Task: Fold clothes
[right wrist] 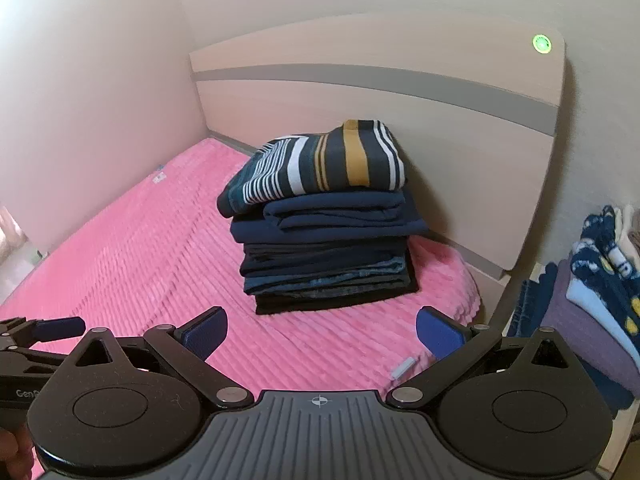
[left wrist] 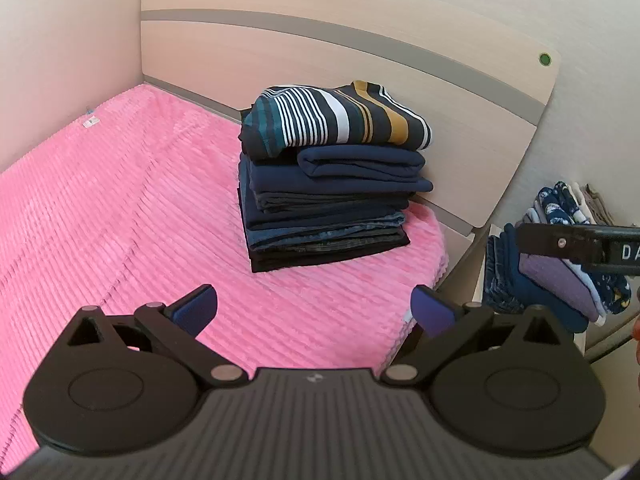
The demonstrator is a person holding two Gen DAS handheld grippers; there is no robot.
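We count one stack of folded clothes [left wrist: 324, 184], striped top [left wrist: 340, 118] uppermost, on the pink bedspread [left wrist: 120, 208] against the headboard [left wrist: 360, 44]. A second pile [right wrist: 592, 304] sits beside the bed. Our left claw [left wrist: 314, 310] and right claw [right wrist: 320, 334] both gape wide, empty.

Both grippers are rocking the same look: left gripper [left wrist: 314, 306] and right gripper [right wrist: 320, 332] in matte black plastic, round hubs, silver pivot screws, blue finger pads [right wrist: 204, 334], ribbed grey body with a crosshair mark.
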